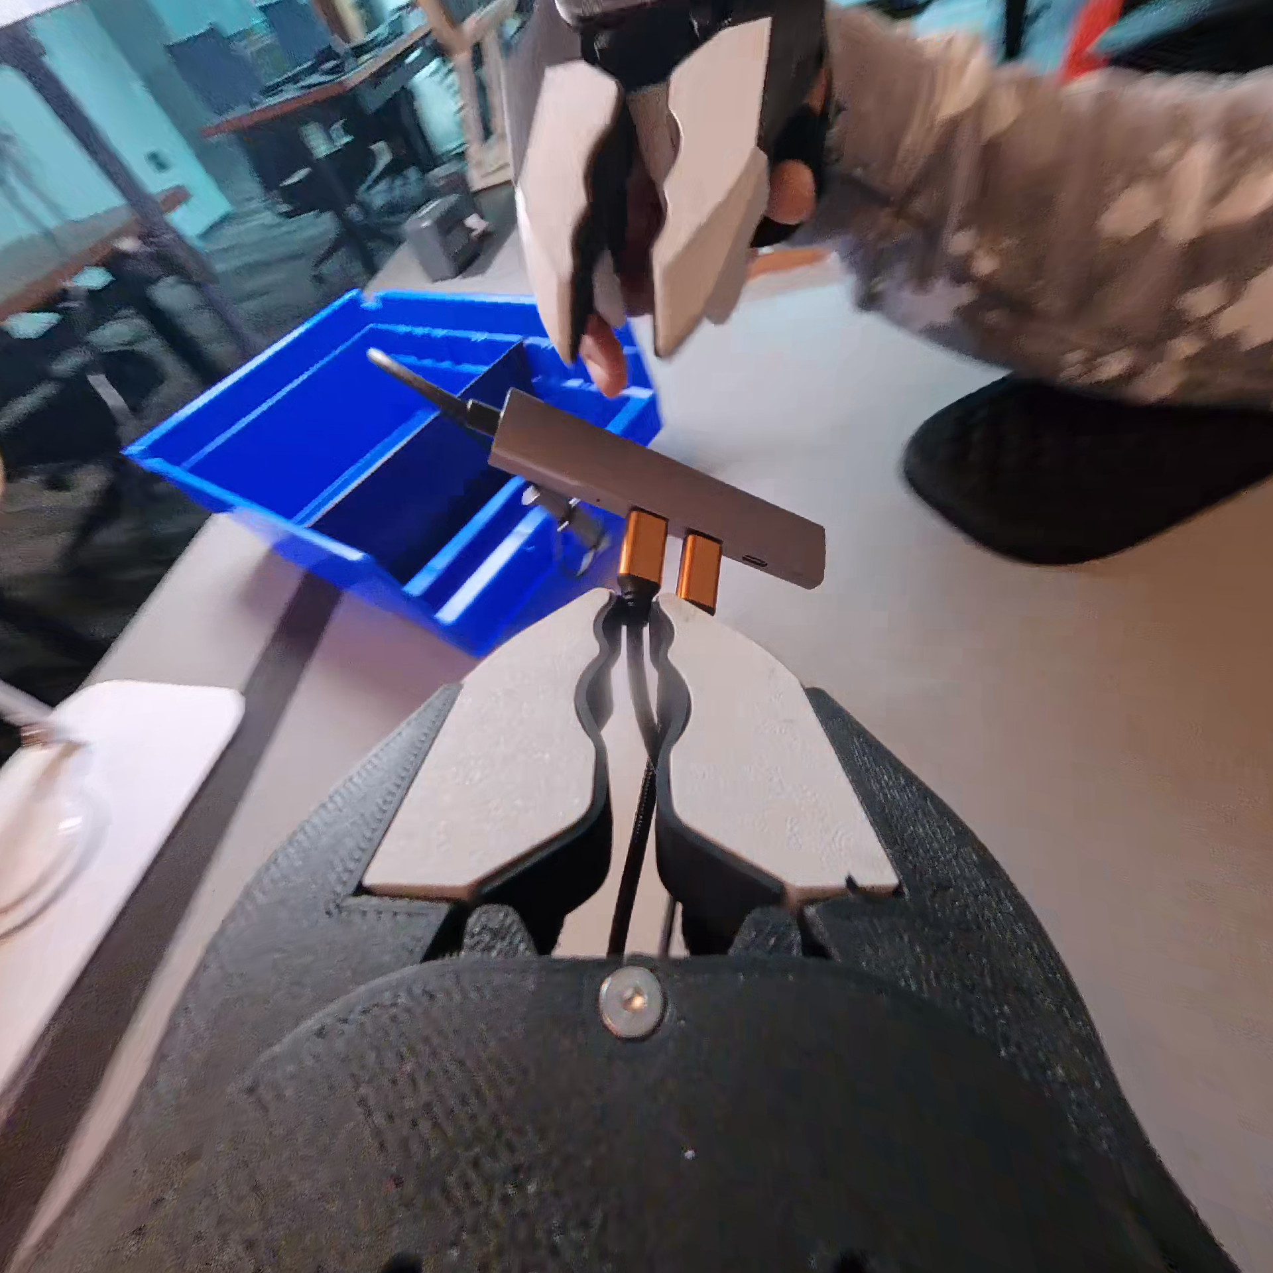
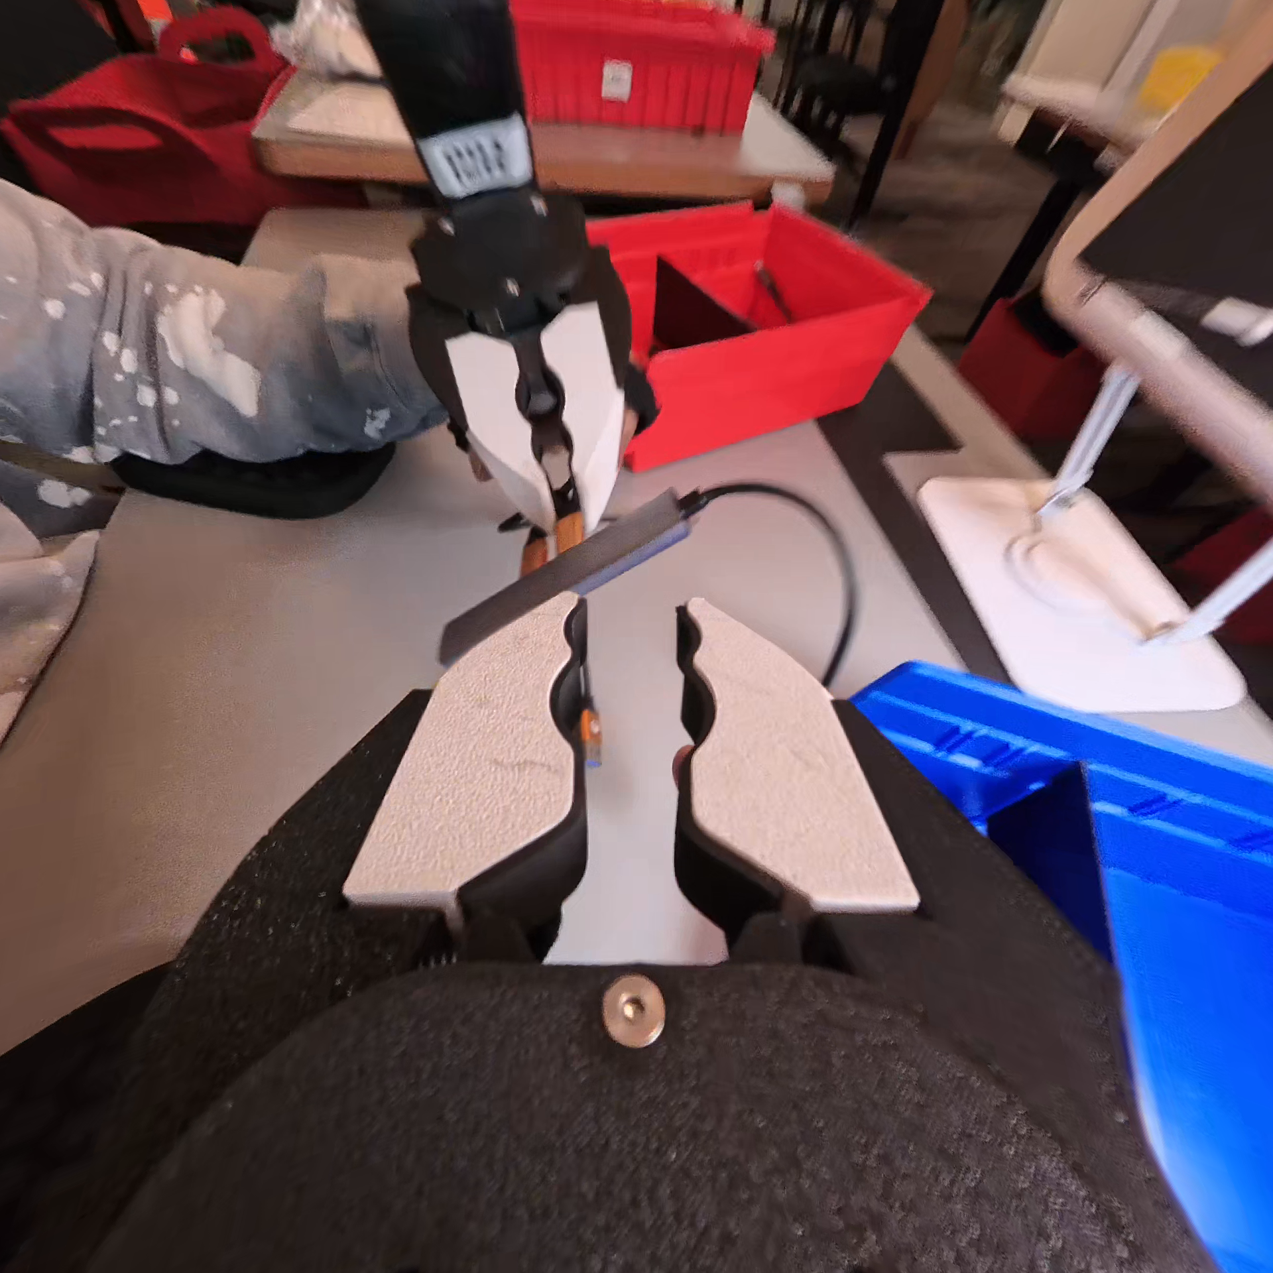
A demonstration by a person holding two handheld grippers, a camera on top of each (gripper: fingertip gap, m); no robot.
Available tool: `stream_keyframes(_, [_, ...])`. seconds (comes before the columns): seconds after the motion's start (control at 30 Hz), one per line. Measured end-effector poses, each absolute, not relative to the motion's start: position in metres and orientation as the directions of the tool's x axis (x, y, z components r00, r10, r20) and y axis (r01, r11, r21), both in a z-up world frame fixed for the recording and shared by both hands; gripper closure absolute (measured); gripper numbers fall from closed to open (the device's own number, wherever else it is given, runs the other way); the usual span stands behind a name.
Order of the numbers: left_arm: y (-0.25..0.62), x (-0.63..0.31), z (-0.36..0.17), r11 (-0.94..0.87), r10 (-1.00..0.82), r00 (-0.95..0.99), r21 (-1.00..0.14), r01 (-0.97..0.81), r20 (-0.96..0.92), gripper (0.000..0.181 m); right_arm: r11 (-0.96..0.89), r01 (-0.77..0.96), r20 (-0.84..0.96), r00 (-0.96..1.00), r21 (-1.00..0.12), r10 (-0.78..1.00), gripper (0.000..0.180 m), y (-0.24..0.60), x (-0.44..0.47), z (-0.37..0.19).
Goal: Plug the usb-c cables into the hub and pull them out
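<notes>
1. Left gripper (image 1: 635,601) of mine is clamped on a black cable (image 1: 630,826), right behind the orange plug (image 1: 644,544) at its end; the cable runs back between the two fingers toward the camera.
2. That orange plug sits in the side of the grey hub (image 1: 654,485), and a second orange plug (image 1: 699,572) sits in the next port just beside it, partly over my right fingertip.
3. The hub is tilted and appears lifted off the grey table (image 1: 964,723), with its own dark lead (image 1: 420,386) sticking out of the far end over the blue bin (image 1: 289,441).
4. My right gripper (image 2: 630,606) has its fingers apart with nothing between them; its left fingertip lies right at the near edge of the hub (image 2: 551,572).
5. In the left wrist view the right gripper (image 1: 613,351) hangs above the far part of the hub, fingers spread, not touching it as far as I can tell.
6. Seen from the right wrist camera, the left gripper (image 2: 561,510) points down at the orange plugs (image 2: 558,537) on the hub's far side.
7. A loose orange-tipped connector (image 2: 592,733) lies on the table under my right gripper's left finger.
8. The hub's black lead (image 2: 826,551) curves across the table toward the blue bin (image 2: 1102,792).
9. A red bin (image 2: 771,358) stands behind the hub, and a white stand base (image 2: 1074,606) lies to the right.
</notes>
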State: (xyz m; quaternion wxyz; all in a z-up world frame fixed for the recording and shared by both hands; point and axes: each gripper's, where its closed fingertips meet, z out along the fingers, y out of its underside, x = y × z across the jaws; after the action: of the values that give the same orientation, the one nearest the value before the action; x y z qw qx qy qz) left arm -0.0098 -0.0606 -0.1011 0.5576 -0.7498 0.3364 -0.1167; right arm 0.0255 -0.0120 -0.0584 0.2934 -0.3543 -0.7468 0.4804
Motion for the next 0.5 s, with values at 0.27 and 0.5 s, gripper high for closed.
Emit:
stream_keyframes(0.27, [-0.106, 0.015, -0.055, -0.188, -0.885, 0.416, -0.978, 0.087, 0.207, 0.173, 0.587, 0.066, 0.491, -0.479, -0.807, 0.728, 0.152, -0.035, 0.039, -0.013])
stream_keyframes(0.5, [-0.132, 0.027, -0.045, -0.292, -0.935, 0.161, -0.943, 0.162, 0.317, 0.173, 0.773, 0.002, 0.660, -0.519, -0.635, 0.543, 0.152, -0.084, 0.026, -0.026])
